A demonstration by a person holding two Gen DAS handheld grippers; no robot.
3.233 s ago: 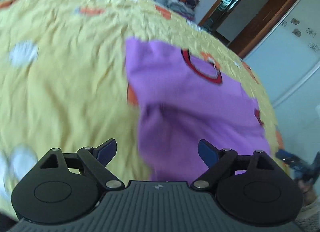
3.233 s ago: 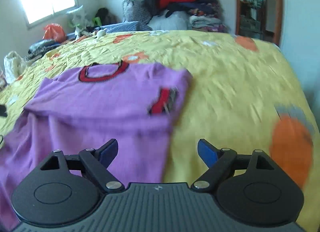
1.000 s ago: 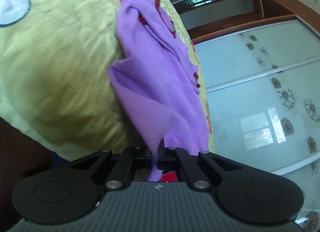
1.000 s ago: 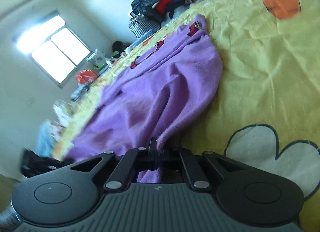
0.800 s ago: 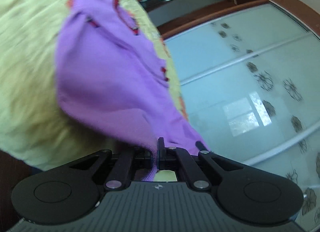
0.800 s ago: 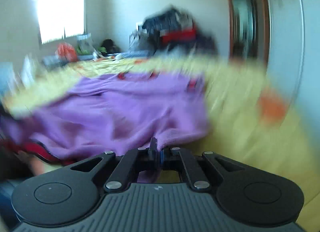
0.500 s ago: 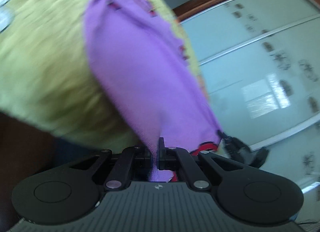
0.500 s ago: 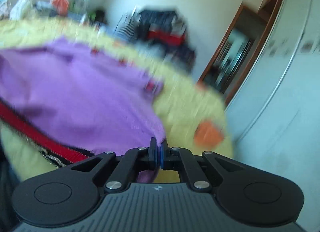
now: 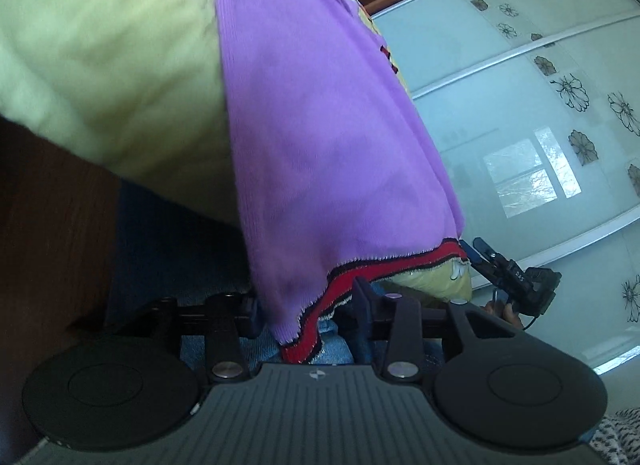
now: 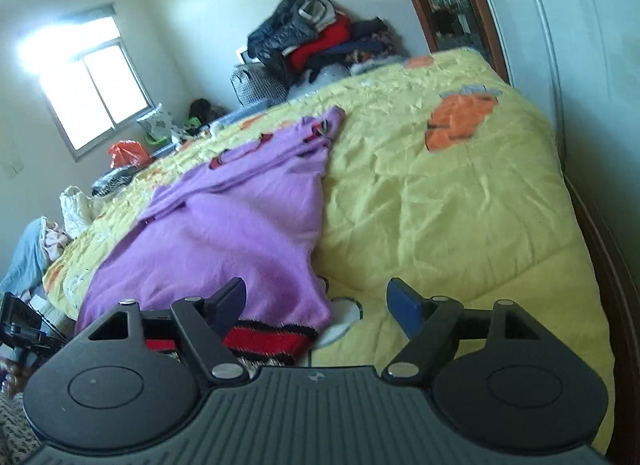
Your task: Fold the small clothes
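Both grippers are opening. Left gripper [image 9: 306, 311] has its jaws parted with the sweater's [image 9: 320, 113] hem corner hanging loosely between them; whether either pad touches the knit I cannot tell. Right gripper [image 10: 316, 301] stands wide, nothing between its jaws, and the sweater's hem [image 10: 266, 339] lies at about 9 o'clock from it, just beside the left finger.

From the right wrist view the bed [image 10: 460, 205] fills most of the frame, covered in a quilted yellow spread with orange patches. On it the purple sweater [image 10: 224, 233] runs from 12 o'clock down toward the near edge, sleeves folded in, its bottom draping over the edge of the bed. The knit is soft and fuzzy, with a ribbed red band edged in black at the hem.

At 12 o'clock a heap of clothes [image 10: 316, 45] sits at the far end. In the left wrist view, frosted wardrobe doors [image 9: 540, 113] carry flower prints, and the other gripper at 3 o'clock bears small white letters, seemingly "DAS".
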